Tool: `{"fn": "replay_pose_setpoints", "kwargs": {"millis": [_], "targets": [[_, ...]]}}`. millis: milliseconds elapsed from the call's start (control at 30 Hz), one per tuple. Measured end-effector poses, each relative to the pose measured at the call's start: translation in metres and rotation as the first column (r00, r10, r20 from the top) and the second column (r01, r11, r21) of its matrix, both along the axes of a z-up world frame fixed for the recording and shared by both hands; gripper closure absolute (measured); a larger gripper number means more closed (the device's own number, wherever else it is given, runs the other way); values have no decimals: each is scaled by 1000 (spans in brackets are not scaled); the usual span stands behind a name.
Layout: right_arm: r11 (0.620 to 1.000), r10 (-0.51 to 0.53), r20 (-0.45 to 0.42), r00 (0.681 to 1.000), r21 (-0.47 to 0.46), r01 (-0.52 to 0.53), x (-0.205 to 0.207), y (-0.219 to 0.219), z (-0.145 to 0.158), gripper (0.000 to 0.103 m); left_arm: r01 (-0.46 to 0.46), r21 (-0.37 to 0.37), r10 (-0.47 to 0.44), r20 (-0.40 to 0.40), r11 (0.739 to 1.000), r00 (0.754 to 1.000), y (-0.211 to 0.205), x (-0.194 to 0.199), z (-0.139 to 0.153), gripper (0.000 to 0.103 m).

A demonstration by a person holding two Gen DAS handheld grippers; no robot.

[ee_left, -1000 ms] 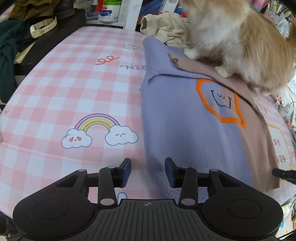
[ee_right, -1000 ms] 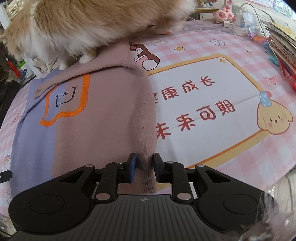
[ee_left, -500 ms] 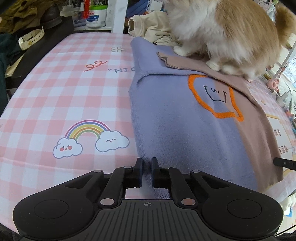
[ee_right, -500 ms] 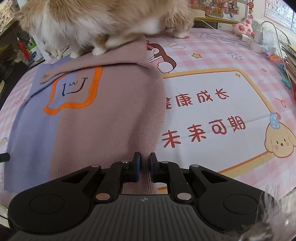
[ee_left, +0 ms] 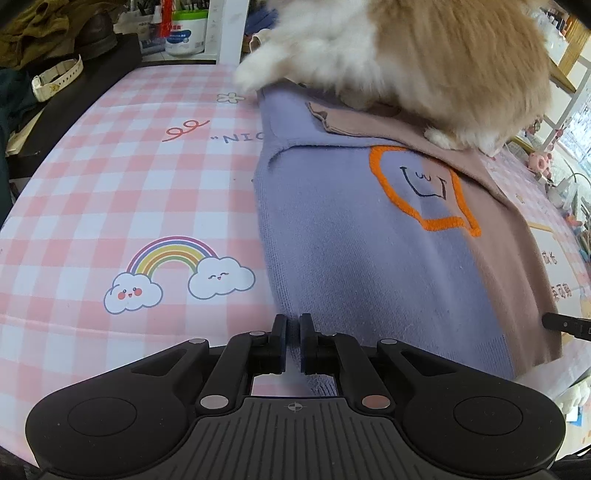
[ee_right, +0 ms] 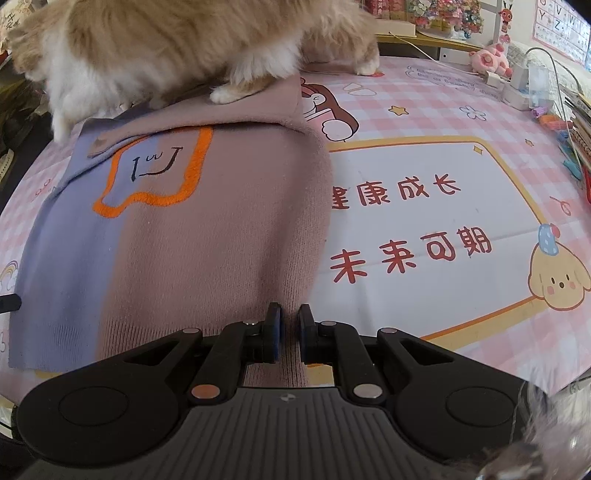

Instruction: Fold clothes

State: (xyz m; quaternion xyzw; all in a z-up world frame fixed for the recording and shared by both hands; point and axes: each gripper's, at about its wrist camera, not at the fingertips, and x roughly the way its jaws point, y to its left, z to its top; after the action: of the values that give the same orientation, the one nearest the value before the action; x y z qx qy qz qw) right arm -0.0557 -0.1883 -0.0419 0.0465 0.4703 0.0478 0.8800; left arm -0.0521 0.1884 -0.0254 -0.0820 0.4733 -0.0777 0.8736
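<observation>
A knitted sweater (ee_left: 354,258), half lilac and half dusty pink with an orange-outlined face patch, lies flat on the pink checked table cover (ee_left: 122,177). My left gripper (ee_left: 292,325) is shut on the sweater's near lilac hem corner. In the right wrist view the same sweater (ee_right: 207,251) spreads leftward, and my right gripper (ee_right: 288,314) is shut on its near pink hem corner. A fluffy orange-and-white cat (ee_left: 424,48) stands on the sweater's far end, paws on the folded collar; the same cat (ee_right: 177,40) fills the top of the right wrist view.
A cream garment (ee_left: 258,37) lies behind the cat. A white tub (ee_left: 184,33) and a watch (ee_left: 55,79) sit at the far left edge. A pink plush toy (ee_right: 487,61), cables and stationery (ee_right: 576,140) crowd the right side.
Both grippers have closed onto the sweater's near hem corners. The cat has shifted along the sweater's far end, moving leftward over the collar.
</observation>
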Motion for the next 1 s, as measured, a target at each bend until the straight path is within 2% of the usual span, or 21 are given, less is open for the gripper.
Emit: {"fn": "replay_pose_setpoints", "kwargs": {"millis": [400,767,1000], "targets": [[999,-17,11,1000,-44,17,0,-3,1,94,13,2,-13,5,1000,1000,0,-1,1,98],[996,-34,16,999,-79,35,-2,-8,3,94,92,67,-93,17,994,995,-15,1,3,99],[996,-39,12,999,-79,40,-3,-10,5,94,107,68,-108,17,992,994,-15,2,4,99]]}}
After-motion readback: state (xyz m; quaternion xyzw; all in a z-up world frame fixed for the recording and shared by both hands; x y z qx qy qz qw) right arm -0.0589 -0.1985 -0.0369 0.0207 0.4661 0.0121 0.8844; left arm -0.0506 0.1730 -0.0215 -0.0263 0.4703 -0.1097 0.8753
